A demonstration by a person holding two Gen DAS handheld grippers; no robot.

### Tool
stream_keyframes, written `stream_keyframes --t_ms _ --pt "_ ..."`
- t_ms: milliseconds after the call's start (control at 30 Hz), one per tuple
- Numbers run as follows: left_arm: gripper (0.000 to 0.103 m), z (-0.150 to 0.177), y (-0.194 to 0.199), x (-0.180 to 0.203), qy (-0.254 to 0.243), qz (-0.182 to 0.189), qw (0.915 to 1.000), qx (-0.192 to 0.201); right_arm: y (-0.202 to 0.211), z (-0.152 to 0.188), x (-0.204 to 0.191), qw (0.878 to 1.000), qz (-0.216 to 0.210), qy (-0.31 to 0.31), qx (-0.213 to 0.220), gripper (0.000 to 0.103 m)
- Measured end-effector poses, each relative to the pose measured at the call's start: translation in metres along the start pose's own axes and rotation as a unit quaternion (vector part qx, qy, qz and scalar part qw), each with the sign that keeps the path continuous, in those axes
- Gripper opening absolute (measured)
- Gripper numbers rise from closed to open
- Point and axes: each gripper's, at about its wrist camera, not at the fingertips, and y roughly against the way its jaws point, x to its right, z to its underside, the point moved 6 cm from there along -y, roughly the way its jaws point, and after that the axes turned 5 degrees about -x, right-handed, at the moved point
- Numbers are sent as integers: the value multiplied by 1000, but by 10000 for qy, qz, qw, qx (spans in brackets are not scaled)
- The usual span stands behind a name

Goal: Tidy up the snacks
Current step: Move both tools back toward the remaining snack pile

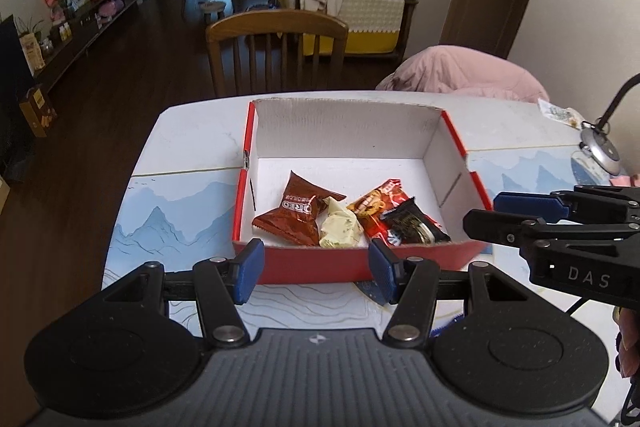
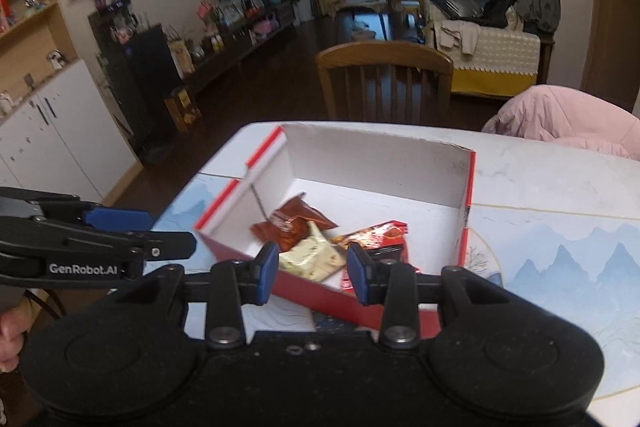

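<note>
A red cardboard box (image 1: 304,263) with a white inside stands on the table; it also shows in the right wrist view (image 2: 464,239). In it lie a brown Oreo packet (image 1: 296,213), a cream wrapped snack (image 1: 338,229), a red-orange packet (image 1: 378,203) and a black packet (image 1: 416,227). My left gripper (image 1: 316,273) is open and empty, just in front of the box's near wall. My right gripper (image 2: 312,271) is open and empty, above the box's near right corner. The Oreo packet (image 2: 294,223), cream snack (image 2: 312,253) and red packet (image 2: 380,235) show between its fingers.
A wooden chair (image 1: 276,47) stands behind the table (image 1: 192,131). A pink coat (image 1: 460,71) lies at the back right. A small lamp base (image 1: 600,147) and a wrapper (image 1: 558,113) sit at the table's right edge. White cabinets (image 2: 60,139) stand to the left.
</note>
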Motion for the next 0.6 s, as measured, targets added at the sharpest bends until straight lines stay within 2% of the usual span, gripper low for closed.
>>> stream_keyframes --t_ms 133,433,600 --pt "57 14 20 1 -66 20 9999 117 14 10 -14 9998 -178 9 -49 37" --pt "57 55 54 -14 62 175 9997 155 40 44 -45 9996 -139 240 48 37" --pt "57 83 67 -26 113 204 9997 112 49 62 -52 9995 -263 111 112 39"
